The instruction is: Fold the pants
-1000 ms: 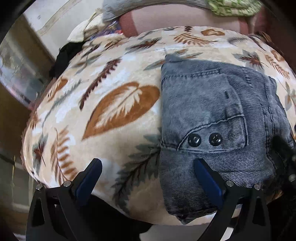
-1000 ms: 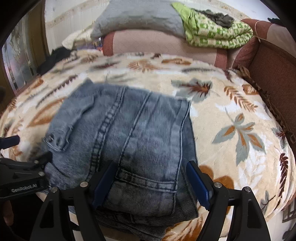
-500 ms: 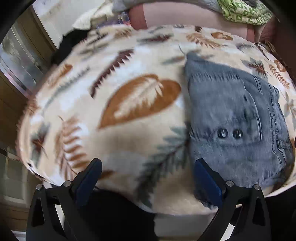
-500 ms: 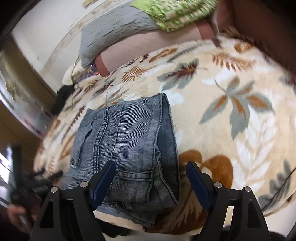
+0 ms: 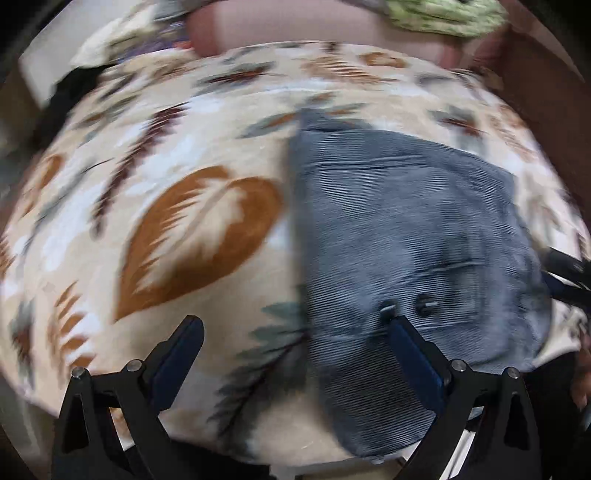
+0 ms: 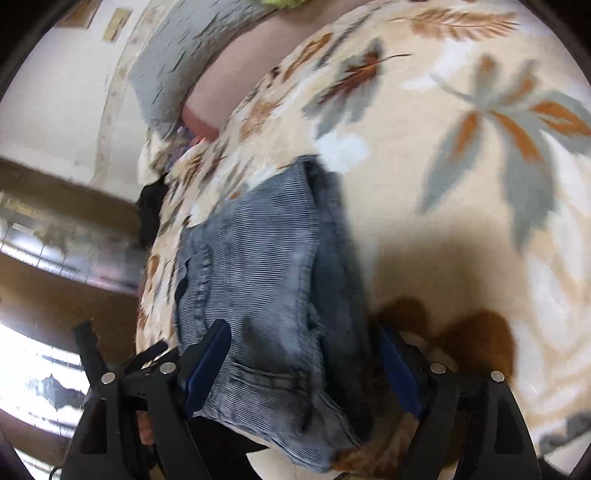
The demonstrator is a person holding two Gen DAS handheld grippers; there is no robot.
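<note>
The folded blue-grey denim pants (image 5: 406, 240) lie near the front edge of a bed covered by a cream leaf-print blanket (image 5: 192, 229). My left gripper (image 5: 293, 325) is open above the pants' left edge, one finger over the denim by the two buttons, the other over the blanket. My right gripper (image 6: 301, 336), rolled sideways, is open and low, with the right-hand part of the pants (image 6: 258, 277) between its fingers; the pads do not press on the cloth. The right gripper's black tip (image 5: 565, 273) shows at the left view's right edge.
A pink bolster (image 5: 314, 22), a grey pillow (image 6: 184, 55) and a green quilt (image 5: 443, 14) lie at the bed's head. A dark garment (image 6: 151, 210) sits at the bed's far left corner. A wooden cabinet with glass (image 6: 66, 240) stands left of the bed.
The right gripper has rolled and dropped closer to the pants' right edge. The left gripper swung off to the left, then came back over the pants' left edge. Both stayed open.
</note>
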